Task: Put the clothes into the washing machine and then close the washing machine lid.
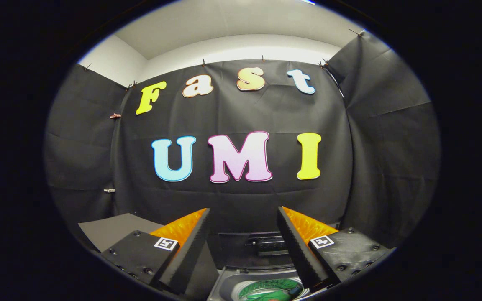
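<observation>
Hand-held gripper (243, 213) agape above round-tubbed washing machine (262, 284).

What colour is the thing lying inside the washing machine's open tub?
Green, with pale markings, seen in the gripper view: the clothes in the washing machine, below the gripper's open jaws.

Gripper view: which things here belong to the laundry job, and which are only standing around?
Belong to the job:
- washing machine, lid raised, below the fingers
- green cloth in its drum
- gripper, fingers apart, holding nothing

Just there:
- grey board beside the machine
- black cloth wall beyond
</observation>
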The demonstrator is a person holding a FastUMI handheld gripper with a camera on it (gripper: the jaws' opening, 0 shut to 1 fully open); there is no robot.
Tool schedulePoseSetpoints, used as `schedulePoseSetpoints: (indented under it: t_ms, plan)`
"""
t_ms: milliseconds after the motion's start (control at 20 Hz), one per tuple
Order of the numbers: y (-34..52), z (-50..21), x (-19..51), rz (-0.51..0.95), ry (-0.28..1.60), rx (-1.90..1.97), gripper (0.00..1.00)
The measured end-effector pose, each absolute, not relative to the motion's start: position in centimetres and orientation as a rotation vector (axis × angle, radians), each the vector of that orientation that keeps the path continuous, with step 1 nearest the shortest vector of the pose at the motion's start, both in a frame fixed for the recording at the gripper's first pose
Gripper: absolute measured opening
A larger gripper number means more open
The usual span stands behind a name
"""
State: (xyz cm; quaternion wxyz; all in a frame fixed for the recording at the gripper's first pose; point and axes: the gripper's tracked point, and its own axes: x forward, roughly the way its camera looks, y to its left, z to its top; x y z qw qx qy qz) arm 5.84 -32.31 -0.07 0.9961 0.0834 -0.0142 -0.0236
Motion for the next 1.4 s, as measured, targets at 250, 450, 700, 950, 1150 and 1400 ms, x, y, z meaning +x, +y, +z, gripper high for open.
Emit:
schedulePoseSetpoints:
  t_ms: [250, 450, 700, 950, 1150, 1400]
  plan:
    - [-29.4, 0.4, 5.1, -0.04, -0.038, 0.158, 0.99]
    - [-27.6, 0.4, 4.7, -0.029, -0.038, 0.15, 0.99]
    - [-26.2, 0.9, 4.6, -0.016, -0.052, 0.132, 0.99]
    - [-24.7, 0.5, 5.3, 0.01, -0.034, 0.111, 0.99]
    - [-24.1, 0.3, 5.6, 0.024, -0.022, 0.122, 0.99]
    - [-23.4, 0.0, 5.8, 0.039, -0.016, 0.117, 0.99]
